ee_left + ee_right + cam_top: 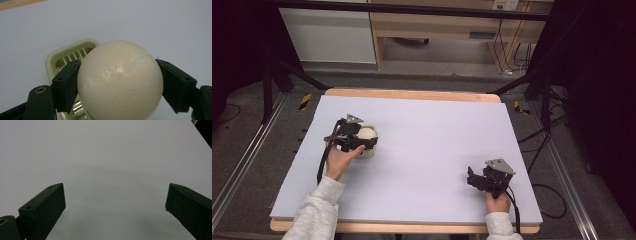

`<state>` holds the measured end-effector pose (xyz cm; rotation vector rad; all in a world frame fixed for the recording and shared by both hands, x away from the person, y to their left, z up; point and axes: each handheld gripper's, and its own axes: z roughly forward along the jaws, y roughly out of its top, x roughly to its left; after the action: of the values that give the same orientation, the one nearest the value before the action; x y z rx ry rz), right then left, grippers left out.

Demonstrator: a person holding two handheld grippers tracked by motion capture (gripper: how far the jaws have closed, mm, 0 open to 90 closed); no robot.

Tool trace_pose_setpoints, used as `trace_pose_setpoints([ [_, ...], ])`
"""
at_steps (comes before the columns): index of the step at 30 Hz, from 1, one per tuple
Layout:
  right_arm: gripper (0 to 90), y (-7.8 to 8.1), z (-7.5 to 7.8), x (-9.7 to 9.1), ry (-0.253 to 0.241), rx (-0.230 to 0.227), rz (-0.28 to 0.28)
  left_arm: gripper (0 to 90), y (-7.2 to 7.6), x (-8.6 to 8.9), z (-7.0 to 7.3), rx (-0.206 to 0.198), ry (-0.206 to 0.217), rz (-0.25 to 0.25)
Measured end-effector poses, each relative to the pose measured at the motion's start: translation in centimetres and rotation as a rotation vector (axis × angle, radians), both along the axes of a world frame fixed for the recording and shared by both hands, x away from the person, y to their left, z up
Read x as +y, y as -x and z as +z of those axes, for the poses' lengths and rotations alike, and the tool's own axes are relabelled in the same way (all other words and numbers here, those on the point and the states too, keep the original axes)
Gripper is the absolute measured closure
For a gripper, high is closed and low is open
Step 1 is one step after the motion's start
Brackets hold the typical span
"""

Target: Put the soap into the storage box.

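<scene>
A cream-white egg-shaped ball (120,82) is clamped between the two black jaws of my left gripper (117,87), just above a pale green slotted holder (72,53). From above, the left gripper (354,137) sits at the table's left-middle, with the ball (367,133) over the green holder (369,151). Near the front right of the table, my right gripper (473,177) stands open. Its jaws (115,207) are spread wide over bare mat, with nothing between them.
A light grey mat (432,145) covers the wooden table (412,94). Black cables (537,150) lie on the floor at the right. Wooden furniture (437,30) and black frame legs stand beyond the far edge.
</scene>
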<state>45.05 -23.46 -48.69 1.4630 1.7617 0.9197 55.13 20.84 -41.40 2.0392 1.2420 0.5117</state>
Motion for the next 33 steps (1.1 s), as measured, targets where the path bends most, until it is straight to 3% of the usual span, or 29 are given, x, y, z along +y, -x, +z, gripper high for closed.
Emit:
trace_pose_setpoints([
  [16,3.2,0.0,0.0,0.0,0.006,0.002,0.0,23.9,-1.1,1.4,-0.6,0.011,0.013,0.049],
  [33,3.2,0.0,0.0,0.0,0.008,0.002,0.0,23.9,-1.9,1.6,-1.5,0.033,-0.014,0.052],
])
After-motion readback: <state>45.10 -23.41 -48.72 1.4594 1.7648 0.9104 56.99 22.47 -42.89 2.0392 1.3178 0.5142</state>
